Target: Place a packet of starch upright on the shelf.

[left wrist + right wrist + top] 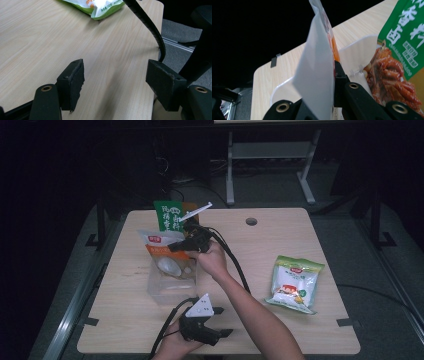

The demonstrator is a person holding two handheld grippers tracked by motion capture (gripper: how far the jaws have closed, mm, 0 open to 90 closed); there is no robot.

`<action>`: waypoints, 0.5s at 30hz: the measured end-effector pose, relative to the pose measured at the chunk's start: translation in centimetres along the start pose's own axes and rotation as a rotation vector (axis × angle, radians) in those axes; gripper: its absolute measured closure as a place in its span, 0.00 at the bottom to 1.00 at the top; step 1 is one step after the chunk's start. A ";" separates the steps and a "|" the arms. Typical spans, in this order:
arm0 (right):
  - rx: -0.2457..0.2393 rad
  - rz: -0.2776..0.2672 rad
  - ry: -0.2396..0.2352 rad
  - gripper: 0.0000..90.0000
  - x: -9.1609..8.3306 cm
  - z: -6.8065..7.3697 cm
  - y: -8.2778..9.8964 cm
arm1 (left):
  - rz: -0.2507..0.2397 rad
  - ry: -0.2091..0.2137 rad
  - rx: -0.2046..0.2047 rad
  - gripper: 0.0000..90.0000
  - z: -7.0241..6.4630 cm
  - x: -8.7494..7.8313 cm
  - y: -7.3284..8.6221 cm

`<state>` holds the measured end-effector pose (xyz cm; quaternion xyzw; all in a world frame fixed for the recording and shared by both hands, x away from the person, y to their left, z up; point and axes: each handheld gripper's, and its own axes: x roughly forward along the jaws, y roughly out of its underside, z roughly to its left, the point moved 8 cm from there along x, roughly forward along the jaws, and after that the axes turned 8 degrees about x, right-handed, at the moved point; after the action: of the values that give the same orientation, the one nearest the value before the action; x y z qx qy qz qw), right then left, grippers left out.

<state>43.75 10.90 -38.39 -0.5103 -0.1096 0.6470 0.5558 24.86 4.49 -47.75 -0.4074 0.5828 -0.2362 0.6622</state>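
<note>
Already the green-topped snack packet (169, 216) stands in the clear plastic bin (170, 287), and the right gripper (186, 244), pinching the white-and-orange pouch (162, 251), holds it in that bin, while the green-and-white bag (294, 283) waits on the wooden table (125, 320) and the left gripper (220, 322) rests spread.

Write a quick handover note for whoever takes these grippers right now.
Right gripper: jaws shut on the white-and-orange pouch, holding it upright over the clear bin.
Left gripper: jaws open with nothing between them, near the table's front edge.
Green packet already stands in the bin, at its far side.
Green-and-white bag lies flat on the table, to the right.
Left: release the pouch into the bin; probably bin the bag too.
</note>
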 end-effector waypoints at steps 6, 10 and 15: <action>-0.051 0.037 -0.017 1.00 0.5 -0.1 0.7 | -0.005 -0.005 -0.008 0.34 0.1 0.0 0.0; -0.062 0.045 -0.024 0.99 0.5 -0.3 0.7 | -0.001 -0.006 -0.008 0.34 0.1 0.0 0.0; -0.106 0.081 0.057 0.88 0.3 -0.9 0.6 | 0.004 -0.004 -0.003 0.34 0.1 0.0 0.1</action>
<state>44.11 10.51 -39.40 -0.5612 -0.1071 0.6477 0.5041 24.95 4.58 -47.83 -0.4075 0.5826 -0.2331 0.6634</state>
